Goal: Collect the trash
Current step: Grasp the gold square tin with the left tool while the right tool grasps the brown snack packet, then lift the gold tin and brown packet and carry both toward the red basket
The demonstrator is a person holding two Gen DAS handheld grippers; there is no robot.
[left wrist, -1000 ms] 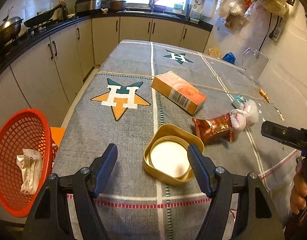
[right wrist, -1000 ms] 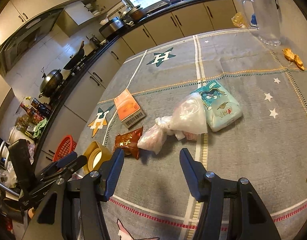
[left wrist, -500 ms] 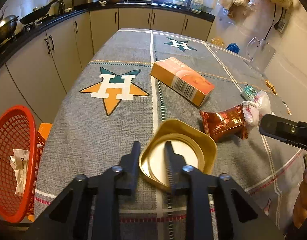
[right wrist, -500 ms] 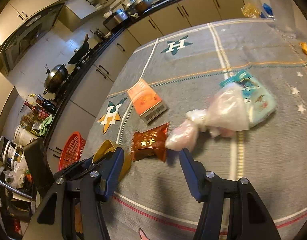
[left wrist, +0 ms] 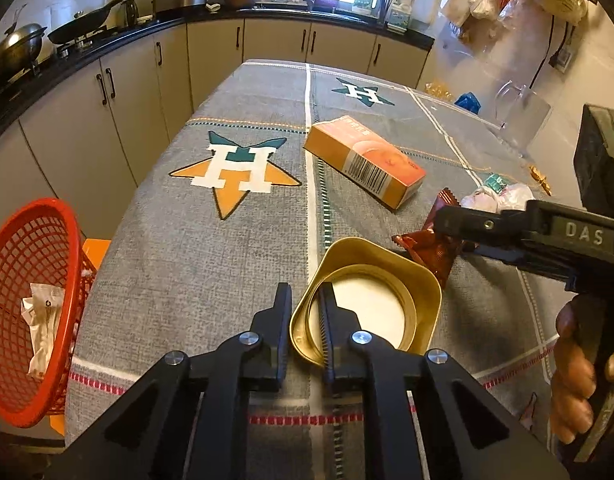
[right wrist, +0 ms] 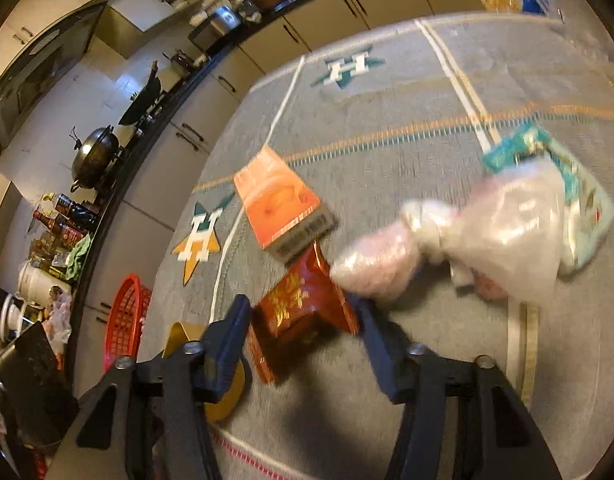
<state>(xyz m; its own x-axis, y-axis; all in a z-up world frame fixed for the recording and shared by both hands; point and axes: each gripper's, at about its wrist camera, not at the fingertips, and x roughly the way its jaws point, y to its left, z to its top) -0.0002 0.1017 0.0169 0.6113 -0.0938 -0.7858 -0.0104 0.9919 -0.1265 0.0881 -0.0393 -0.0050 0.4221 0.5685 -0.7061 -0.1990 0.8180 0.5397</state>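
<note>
Left tongs (left wrist: 305,300) pinching gold tin (left wrist: 371,300) rim, right tongs (right wrist: 303,312) closing astride red wrapper (right wrist: 303,312), red basket's (left wrist: 11,248) paper only left view

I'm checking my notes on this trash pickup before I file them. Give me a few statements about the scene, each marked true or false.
1. The left tongs pinch the wall of the gold tin. True.
2. The red basket is empty. False: crumpled white paper lies in it.
3. The red snack wrapper sits between the right tongs' fingers. True.
4. The orange box stands upright. False: it lies flat on the tablecloth.
</note>
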